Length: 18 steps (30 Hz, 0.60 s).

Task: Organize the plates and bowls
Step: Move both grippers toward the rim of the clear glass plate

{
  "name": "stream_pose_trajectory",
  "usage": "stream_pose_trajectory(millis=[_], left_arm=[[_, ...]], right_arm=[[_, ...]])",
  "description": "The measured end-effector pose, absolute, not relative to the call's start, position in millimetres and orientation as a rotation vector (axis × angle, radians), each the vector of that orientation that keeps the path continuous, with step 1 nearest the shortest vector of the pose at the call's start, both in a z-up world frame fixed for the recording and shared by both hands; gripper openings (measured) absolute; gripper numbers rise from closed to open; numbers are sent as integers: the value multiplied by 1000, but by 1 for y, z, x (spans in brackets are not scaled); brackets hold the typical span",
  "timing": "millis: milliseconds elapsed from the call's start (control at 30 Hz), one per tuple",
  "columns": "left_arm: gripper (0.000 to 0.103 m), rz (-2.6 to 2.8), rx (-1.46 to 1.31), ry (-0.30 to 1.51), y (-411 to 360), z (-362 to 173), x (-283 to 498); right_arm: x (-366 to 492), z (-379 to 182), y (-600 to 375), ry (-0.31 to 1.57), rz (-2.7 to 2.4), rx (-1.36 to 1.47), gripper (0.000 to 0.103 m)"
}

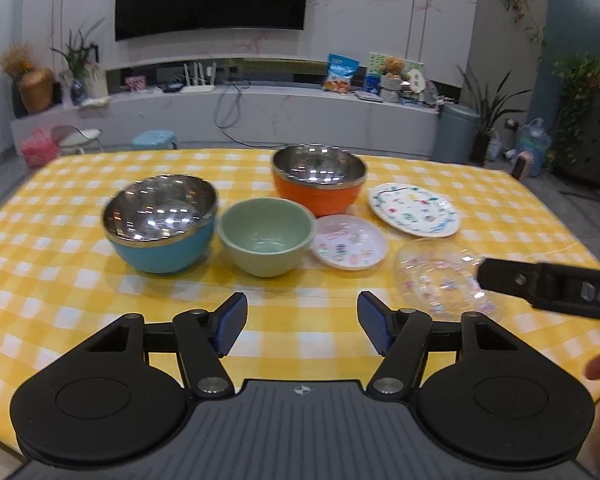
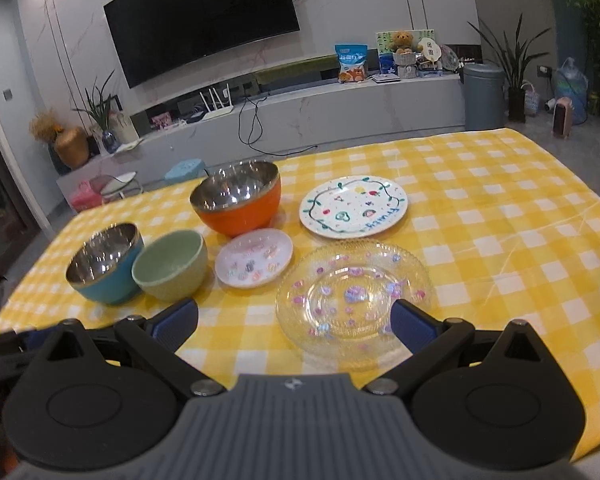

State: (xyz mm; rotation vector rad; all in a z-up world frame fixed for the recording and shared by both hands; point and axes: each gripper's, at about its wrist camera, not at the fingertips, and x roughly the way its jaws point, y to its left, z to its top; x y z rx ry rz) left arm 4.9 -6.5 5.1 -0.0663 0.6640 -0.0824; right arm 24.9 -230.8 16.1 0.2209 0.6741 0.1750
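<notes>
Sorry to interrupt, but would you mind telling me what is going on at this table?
A person is holding a two-finger gripper in each hand over a yellow checked tablecloth, sorting dishes. Both the left gripper and the right gripper are open and hold nothing. The right one hovers at the clear glass plate. The blue bowl, green bowl, orange bowl, small pink plate and white painted plate all sit separately, nothing stacked yet.

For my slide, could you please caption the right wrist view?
Open right gripper over a glass plate, three bowls and two plates beyond.
</notes>
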Motion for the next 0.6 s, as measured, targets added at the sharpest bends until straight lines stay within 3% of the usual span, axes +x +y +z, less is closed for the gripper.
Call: stream_pose_trajectory(millis=[200,333,533,600], left_arm=[[70,-151,-151,667,-19,18,20],[59,-185,-197,668,-31,21,35],[56,-195,-152,685,-54,10,56],[56,-206,-164,706,-58,4,64]], right_arm=[[50,28,-242,607,103,160,100],[78,26,-258,622,153,134,100],[98,7,-285,676,79,216,100],[102,1,-291,704,70,247,92]])
